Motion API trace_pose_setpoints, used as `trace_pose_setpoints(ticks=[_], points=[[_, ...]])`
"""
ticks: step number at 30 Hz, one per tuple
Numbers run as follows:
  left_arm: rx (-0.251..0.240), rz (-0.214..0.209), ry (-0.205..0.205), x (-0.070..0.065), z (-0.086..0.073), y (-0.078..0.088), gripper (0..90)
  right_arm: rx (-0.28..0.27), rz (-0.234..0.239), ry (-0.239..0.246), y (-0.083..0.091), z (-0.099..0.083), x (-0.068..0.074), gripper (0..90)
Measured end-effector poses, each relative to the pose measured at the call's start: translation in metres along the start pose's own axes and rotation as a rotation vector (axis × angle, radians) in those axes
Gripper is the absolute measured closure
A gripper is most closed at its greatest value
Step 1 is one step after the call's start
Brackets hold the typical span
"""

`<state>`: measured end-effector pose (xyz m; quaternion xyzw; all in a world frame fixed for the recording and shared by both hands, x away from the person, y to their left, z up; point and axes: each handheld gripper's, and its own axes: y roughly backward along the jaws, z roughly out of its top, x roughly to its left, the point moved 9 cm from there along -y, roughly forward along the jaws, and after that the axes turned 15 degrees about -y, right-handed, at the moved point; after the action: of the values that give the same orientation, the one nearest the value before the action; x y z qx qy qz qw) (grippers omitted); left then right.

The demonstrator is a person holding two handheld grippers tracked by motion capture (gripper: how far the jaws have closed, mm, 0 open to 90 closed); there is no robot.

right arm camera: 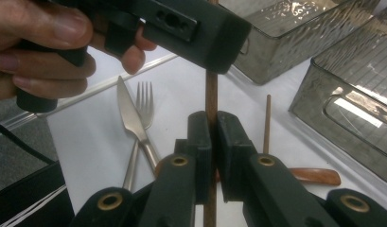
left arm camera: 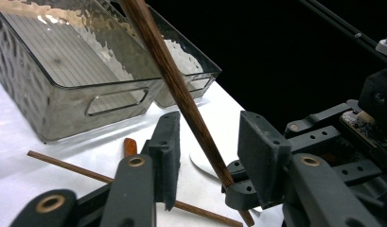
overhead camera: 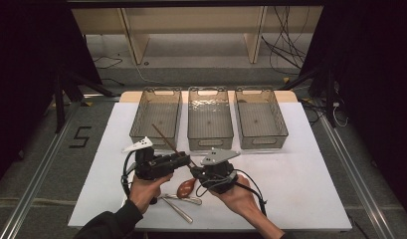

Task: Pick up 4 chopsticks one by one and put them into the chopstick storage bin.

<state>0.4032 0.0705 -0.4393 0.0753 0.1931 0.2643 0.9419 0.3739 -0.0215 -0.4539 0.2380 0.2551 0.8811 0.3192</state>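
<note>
Clamping the wooden chopstick (right arm camera: pixel 211 92) upright, the right claw (right arm camera: pixel 213 142) is presenting it to the half-open left claw (left arm camera: pixel 207 156), which next needs closing squarely on the shaft.

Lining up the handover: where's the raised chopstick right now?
The chopstick is clamped in the right gripper, slanting up-left before the left bin, between the left gripper's unclosed jaws.
</note>
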Motion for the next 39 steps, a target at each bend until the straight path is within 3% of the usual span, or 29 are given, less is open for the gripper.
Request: trace_pose_setpoints(ticks=[9,15,17,19,21,24,25,30,35,39], points=[[-0.008,-0.023,0.01,0.001,0.002,0.002,72.3,-0.006,0.01,0.003,0.0,0.0,0.0,85.1],[-0.025,-0.078,0.064,-0.002,0.006,0.004,83.0,-0.017,0.032,-0.004,0.0,-0.001,0.0,82.4],[-0.018,-0.07,0.031,-0.002,0.009,0.006,83.4,-0.011,0.04,-0.023,0.0,-0.001,-0.003,77.1],[-0.022,-0.068,0.033,0.001,0.014,0.01,83.5,-0.009,0.045,-0.031,0.002,-0.001,-0.005,73.3],[-0.014,-0.034,0.006,0.008,0.019,0.015,83.6,-0.009,0.049,-0.036,0.004,-0.001,-0.006,69.8],[-0.012,-0.003,0.021,0.021,0.028,0.024,83.7,0.008,0.057,-0.045,0.007,-0.002,-0.009,63.6],[-0.01,0.004,0.023,0.025,0.03,0.027,83.6,0.027,0.043,-0.045,0.008,-0.004,-0.012,56.2],[-0.011,0.062,0.014,0.043,0.046,0.043,83.5,0.018,0.018,-0.079,0.013,-0.004,-0.022,45.6],[0.001,0.124,-0.028,0.056,0.062,0.053,83.4,0.036,-0.003,-0.086,0.016,-0.008,-0.028,40.4],[0.038,0.157,-0.042,0.069,0.068,0.052,83.3,0.046,-0.012,-0.099,0.02,-0.013,-0.032,37.9]])
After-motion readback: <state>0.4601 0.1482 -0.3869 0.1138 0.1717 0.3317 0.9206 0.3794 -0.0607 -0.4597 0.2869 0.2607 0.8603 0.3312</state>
